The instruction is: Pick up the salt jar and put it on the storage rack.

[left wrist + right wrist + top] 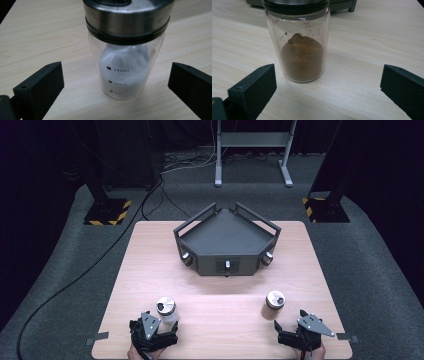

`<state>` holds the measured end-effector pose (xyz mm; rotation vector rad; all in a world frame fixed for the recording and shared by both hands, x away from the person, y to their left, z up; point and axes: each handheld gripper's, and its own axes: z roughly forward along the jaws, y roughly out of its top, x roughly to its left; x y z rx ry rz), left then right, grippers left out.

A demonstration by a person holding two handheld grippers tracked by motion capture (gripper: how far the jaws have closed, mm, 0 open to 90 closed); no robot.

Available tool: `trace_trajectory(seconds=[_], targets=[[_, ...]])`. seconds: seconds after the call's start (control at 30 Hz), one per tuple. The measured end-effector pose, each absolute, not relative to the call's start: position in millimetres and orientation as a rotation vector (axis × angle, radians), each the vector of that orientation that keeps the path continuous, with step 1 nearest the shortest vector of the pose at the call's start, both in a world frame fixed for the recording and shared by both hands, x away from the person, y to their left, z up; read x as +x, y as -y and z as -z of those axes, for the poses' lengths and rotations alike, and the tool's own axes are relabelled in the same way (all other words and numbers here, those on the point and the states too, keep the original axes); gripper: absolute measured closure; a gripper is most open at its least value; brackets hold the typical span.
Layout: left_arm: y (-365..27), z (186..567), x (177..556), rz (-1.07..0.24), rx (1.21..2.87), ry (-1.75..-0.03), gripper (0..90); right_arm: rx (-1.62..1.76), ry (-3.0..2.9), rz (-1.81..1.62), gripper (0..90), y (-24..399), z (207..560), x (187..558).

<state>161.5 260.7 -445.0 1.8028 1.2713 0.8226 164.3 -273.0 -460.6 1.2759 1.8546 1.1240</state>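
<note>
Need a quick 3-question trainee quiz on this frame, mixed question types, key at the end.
1. True or false: the left hand-held gripper is shut on the jar of white powder.
2. Multiple choice: the jar of brown powder stands A) inside the dark tray, B) on the wooden table ahead of the right hand-held gripper, C) on its side.
3. Fill in: the highest volume mark readable on the white-powder jar is ___ ml.

Key: 1 false, its jaws stand wide on either side of the jar, not touching; 2 B; 3 150.
</note>
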Motion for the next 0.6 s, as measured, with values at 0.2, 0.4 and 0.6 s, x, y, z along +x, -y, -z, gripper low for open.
trace_trajectory(seconds=[0.2,0.4,0.6], targets=[[-257,444,167,-0.834,1.805,-1.27,0.0,1.274,-1.853,-1.131,0.0,274,461,164],[-256,446,174,-0.817,1.817,-1.27,0.0,1.269,-1.854,-1.124,0.0,273,461,164],[-254,448,183,-0.806,1.815,-1.265,0.0,1.268,-1.851,-1.128,0.0,273,461,163]])
